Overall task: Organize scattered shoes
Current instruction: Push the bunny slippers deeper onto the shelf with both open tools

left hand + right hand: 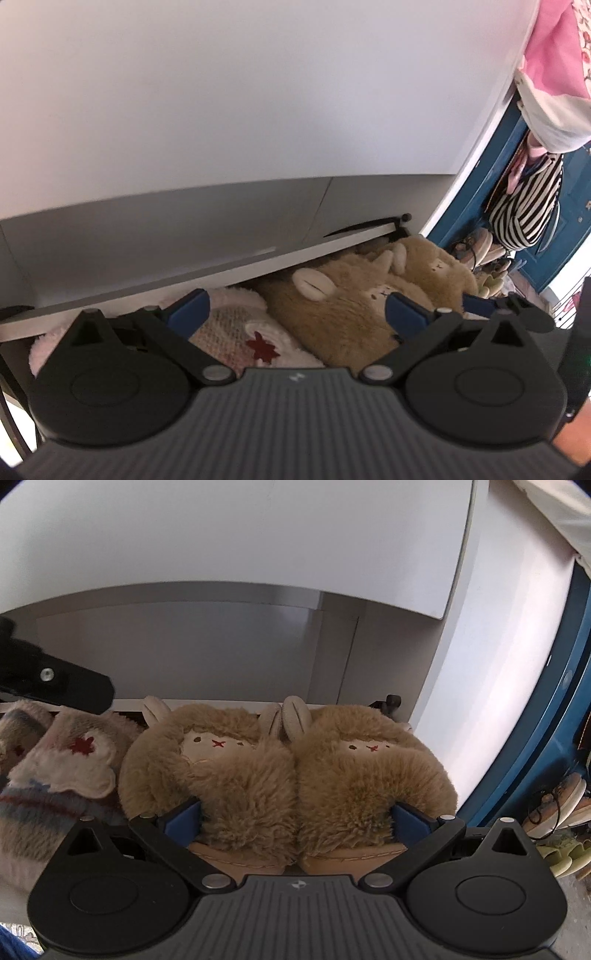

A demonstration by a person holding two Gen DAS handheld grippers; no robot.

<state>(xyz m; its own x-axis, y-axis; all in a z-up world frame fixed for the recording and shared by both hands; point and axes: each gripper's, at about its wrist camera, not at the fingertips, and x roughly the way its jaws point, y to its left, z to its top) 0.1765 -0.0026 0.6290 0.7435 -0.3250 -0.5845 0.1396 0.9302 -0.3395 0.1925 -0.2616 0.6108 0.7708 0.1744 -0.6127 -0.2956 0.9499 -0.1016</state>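
Right tool spread wide around both brown plush slippers' heels, lower centre, not clamped. Left tool released. Slippers look light, squashy; take by stitched soles.

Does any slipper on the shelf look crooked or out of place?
Nothing stands out. The two brown slippers sit side by side, toes to the back, between the fingers of the open right claw. The pink slippers lie beside them.
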